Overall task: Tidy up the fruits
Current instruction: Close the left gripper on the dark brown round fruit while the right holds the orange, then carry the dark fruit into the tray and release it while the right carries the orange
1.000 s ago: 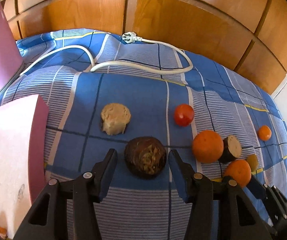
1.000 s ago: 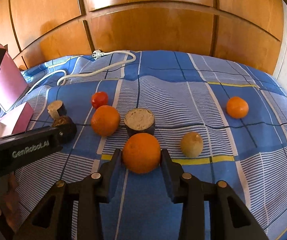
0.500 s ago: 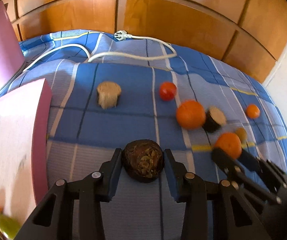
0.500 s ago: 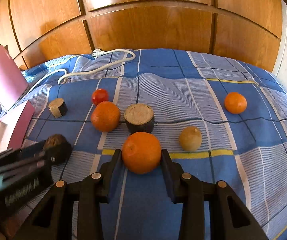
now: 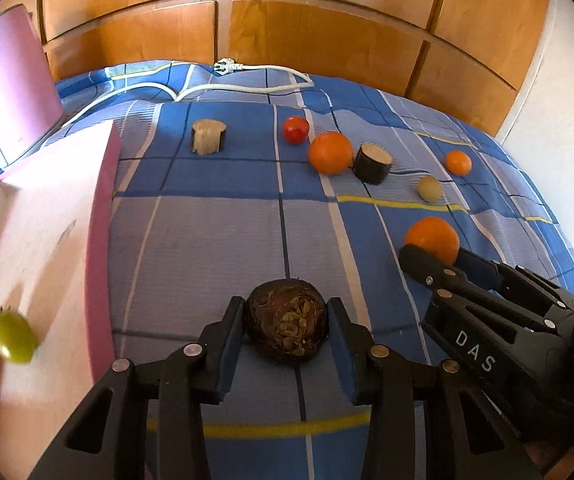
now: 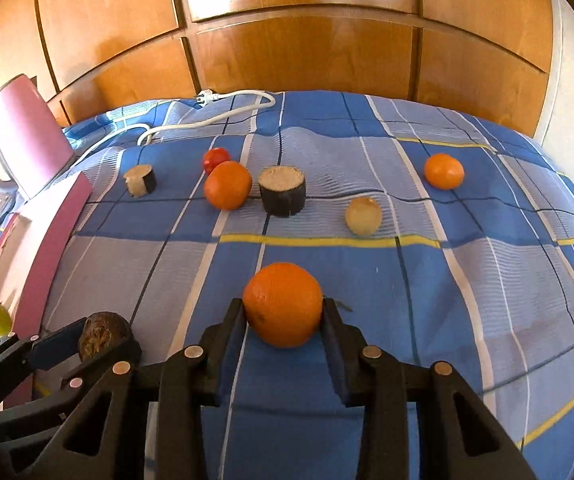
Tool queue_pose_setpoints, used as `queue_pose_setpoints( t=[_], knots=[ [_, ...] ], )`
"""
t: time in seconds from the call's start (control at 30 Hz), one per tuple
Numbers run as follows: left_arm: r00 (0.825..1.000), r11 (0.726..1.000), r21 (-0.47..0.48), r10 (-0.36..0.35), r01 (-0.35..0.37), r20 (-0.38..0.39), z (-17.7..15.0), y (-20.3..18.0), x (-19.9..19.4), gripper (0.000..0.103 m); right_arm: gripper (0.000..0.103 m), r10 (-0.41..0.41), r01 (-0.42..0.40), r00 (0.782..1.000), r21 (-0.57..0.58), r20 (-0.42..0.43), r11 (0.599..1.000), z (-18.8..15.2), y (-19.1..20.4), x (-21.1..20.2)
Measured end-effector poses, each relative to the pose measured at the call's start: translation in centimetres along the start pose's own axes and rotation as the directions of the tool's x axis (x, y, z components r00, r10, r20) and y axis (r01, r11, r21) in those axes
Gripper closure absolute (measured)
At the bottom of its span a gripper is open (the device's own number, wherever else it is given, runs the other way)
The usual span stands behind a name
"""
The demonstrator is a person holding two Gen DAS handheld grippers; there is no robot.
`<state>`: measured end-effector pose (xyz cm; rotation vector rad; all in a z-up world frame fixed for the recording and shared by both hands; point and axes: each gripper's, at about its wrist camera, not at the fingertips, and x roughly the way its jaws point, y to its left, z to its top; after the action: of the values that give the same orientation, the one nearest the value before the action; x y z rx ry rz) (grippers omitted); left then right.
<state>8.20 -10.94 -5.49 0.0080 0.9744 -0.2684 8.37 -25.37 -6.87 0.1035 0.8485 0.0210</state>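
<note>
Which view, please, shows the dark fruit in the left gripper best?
The left wrist view: the dark fruit sits centred and close between the fingers, its fibrous face showing. The right wrist view catches it only small, low at the left, partly hidden.

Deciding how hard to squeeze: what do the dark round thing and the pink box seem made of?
Dark round thing: looks organic, matte brown, with a rough fibrous patch, possibly a dried fruit or root.
Pink box: smooth, matte, flat-walled, probably plastic or coated card; unclear.

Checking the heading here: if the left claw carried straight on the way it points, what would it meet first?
Probably the bare blue checked bedspread just beyond the dark brown fruit that the left claw grips; depth is unclear.
</note>
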Motion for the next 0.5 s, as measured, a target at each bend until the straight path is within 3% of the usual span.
queue_pose_setpoints(
  t=[0.5],
  knots=[
    [0.996,1.000,-0.005,-0.011,0.012,0.092,-1.5,1.1,-4.9,0.062,0.066,0.017,-0.016,0.999,-0.021,0.041,1.000,-1.4,1.6,-3.6]
  ],
)
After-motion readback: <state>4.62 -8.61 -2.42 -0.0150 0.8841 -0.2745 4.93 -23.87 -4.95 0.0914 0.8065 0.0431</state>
